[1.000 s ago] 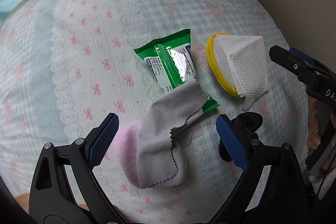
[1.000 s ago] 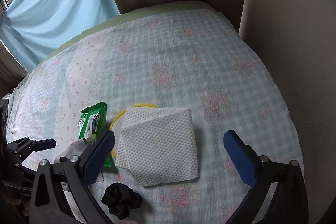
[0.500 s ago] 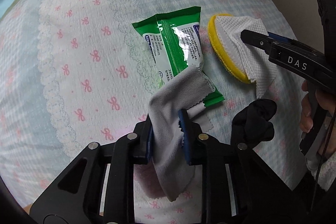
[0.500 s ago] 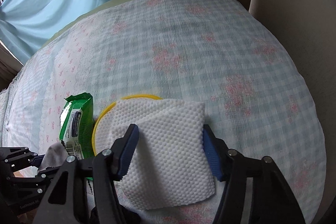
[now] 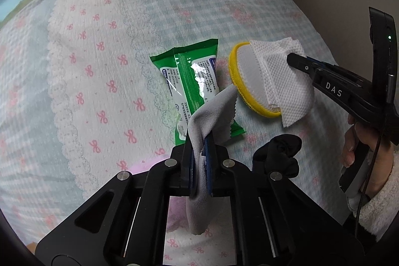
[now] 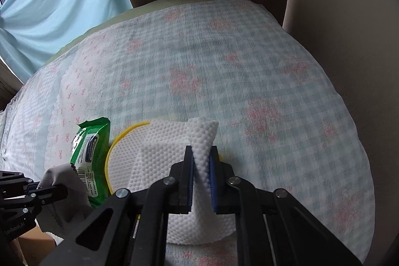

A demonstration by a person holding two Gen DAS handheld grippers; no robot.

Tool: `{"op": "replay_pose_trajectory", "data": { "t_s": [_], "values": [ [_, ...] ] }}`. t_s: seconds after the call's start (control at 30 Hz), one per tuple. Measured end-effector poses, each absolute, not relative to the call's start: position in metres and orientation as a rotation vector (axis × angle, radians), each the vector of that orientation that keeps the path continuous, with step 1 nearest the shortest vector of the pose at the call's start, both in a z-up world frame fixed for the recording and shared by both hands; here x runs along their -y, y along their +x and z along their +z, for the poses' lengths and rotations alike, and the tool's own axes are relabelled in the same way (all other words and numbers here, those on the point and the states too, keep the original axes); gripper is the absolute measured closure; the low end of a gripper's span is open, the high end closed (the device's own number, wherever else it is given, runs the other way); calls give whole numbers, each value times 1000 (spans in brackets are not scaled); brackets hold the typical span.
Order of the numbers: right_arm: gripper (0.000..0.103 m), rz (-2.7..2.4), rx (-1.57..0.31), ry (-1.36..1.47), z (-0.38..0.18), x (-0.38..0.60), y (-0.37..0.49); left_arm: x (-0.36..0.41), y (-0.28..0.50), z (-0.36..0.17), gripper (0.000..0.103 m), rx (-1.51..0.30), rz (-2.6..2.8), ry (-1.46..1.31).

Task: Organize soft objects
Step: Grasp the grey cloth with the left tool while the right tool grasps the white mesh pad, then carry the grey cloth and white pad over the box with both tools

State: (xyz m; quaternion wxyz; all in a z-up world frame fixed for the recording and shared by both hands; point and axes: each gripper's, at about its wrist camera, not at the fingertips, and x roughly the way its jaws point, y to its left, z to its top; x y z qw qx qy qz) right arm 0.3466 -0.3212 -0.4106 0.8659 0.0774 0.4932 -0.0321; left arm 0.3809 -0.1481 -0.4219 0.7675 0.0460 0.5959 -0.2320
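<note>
My left gripper [image 5: 199, 141] is shut on a grey cloth [image 5: 212, 111] with pinked edges and lifts it off the green wipes pack [image 5: 192, 81]. My right gripper [image 6: 201, 153] is shut on a white dimpled cloth [image 6: 159, 153] that lies over a round yellow-rimmed pad [image 6: 112, 148]. In the left wrist view the right gripper [image 5: 289, 57] pinches the white cloth [image 5: 281, 81] at the pad's [image 5: 247, 76] right side. In the right wrist view the left gripper [image 6: 66, 191] holds the grey cloth [image 6: 62, 176].
A black scrunchie [image 5: 276, 156] lies right of my left gripper. A pink soft item [image 5: 154, 163] sits under the left gripper. All rest on a checked, bow-printed cushion cover [image 6: 224, 66]. A beige sofa back [image 6: 336, 16] stands right and behind; a blue curtain [image 6: 62, 4] hangs far left.
Both grippers closed from wide open: the left onto the grey cloth, the right onto the white cloth. Both cloths now bunch up between the fingers and rise a little.
</note>
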Motion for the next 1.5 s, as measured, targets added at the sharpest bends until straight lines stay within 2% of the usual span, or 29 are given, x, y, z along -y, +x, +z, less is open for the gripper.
{"op": "replay_pose_trajectory", "data": {
  "t_s": [0.47, 0.97, 1.27, 1.5],
  "values": [
    [94, -70, -949, 179, -362, 323, 329, 137, 373, -372, 98, -1230, -480, 30],
    [94, -18, -821, 170, -233, 309, 266, 123, 312, -243, 98, -1071, -451, -61],
    [94, 107, -765, 106, -154, 258, 212, 73, 246, -159, 98, -954, -367, -106],
    [94, 232, -770, 87, -129, 189, 172, -2, 194, -132, 98, -926, -261, -144]
  ]
}}
